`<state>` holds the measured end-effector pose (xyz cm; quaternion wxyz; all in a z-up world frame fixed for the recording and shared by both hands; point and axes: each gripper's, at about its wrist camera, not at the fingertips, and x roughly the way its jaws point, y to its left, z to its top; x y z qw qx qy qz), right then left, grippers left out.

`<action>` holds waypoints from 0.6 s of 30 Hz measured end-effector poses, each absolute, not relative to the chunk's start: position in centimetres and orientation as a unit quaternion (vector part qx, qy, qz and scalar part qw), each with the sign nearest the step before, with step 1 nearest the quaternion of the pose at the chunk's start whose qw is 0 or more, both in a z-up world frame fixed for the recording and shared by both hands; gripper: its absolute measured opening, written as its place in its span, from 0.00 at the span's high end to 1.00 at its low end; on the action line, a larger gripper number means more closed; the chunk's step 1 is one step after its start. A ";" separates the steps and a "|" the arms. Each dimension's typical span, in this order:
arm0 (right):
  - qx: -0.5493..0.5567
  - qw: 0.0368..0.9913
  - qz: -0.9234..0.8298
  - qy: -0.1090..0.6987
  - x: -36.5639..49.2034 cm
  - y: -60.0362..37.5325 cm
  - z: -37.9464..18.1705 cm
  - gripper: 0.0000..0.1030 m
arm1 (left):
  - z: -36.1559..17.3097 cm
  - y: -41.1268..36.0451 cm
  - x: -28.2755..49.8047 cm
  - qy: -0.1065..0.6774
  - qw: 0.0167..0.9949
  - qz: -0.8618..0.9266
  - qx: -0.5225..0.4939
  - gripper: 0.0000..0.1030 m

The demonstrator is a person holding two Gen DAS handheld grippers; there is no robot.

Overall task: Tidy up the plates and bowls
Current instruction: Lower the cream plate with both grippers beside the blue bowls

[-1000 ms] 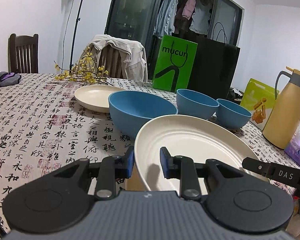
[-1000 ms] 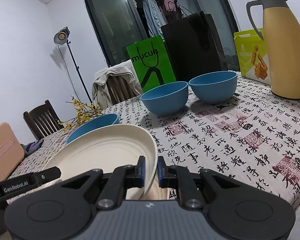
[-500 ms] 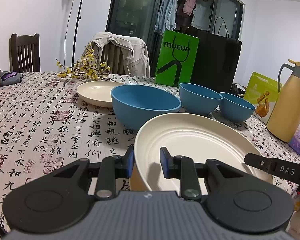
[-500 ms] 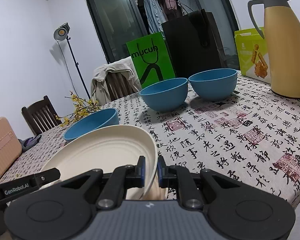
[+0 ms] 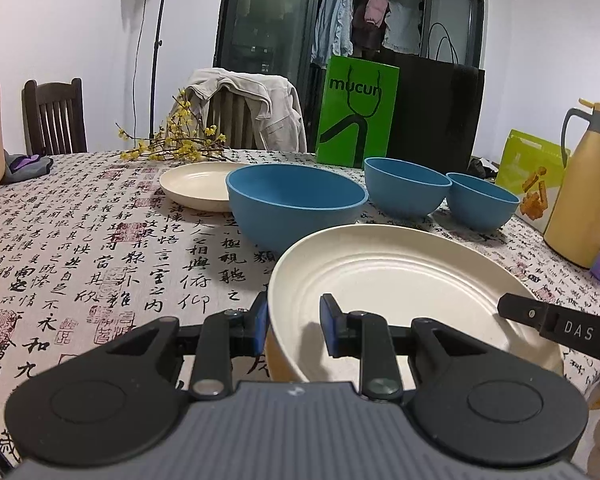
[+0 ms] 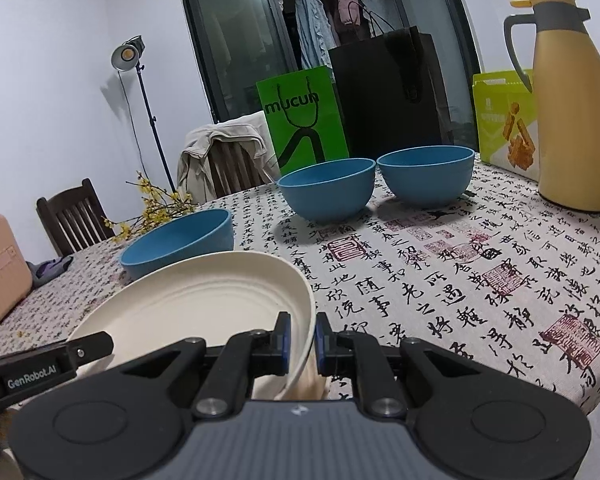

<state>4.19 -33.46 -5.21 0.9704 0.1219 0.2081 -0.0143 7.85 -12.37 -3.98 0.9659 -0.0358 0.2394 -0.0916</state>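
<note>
1. Large cream plate (image 5: 404, 280), pinched at opposite rims, just this side of the big blue bowl (image 5: 296, 200).
2. Left gripper (image 5: 294, 326) nipping the near-left rim; right gripper (image 6: 300, 338) clamped tight on the right rim.
3. Little changed over the last second: same grips, a slight roll.
4. Likely next: carrying to the smaller cream plate (image 5: 200, 184) behind that bowl.

Home dining room, clothed table (image 5: 100, 240), chairs (image 5: 56, 116), hanging clothes (image 5: 340, 28)
</note>
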 end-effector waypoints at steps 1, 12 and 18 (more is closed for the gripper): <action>0.120 0.971 -0.015 0.208 4.2 -33.4 -5.3 0.88 | -4.0 -12.4 7.8 0.240 0.966 -0.091 -0.034 0.74; 0.078 0.976 -0.029 0.204 4.1 -32.6 -5.8 0.88 | -4.8 -13.2 7.6 0.236 0.968 -0.083 -0.004 0.74; 0.052 0.978 -0.035 0.199 4.0 -32.1 -6.0 0.88 | -5.2 -13.6 7.5 0.233 0.969 -0.077 0.015 0.74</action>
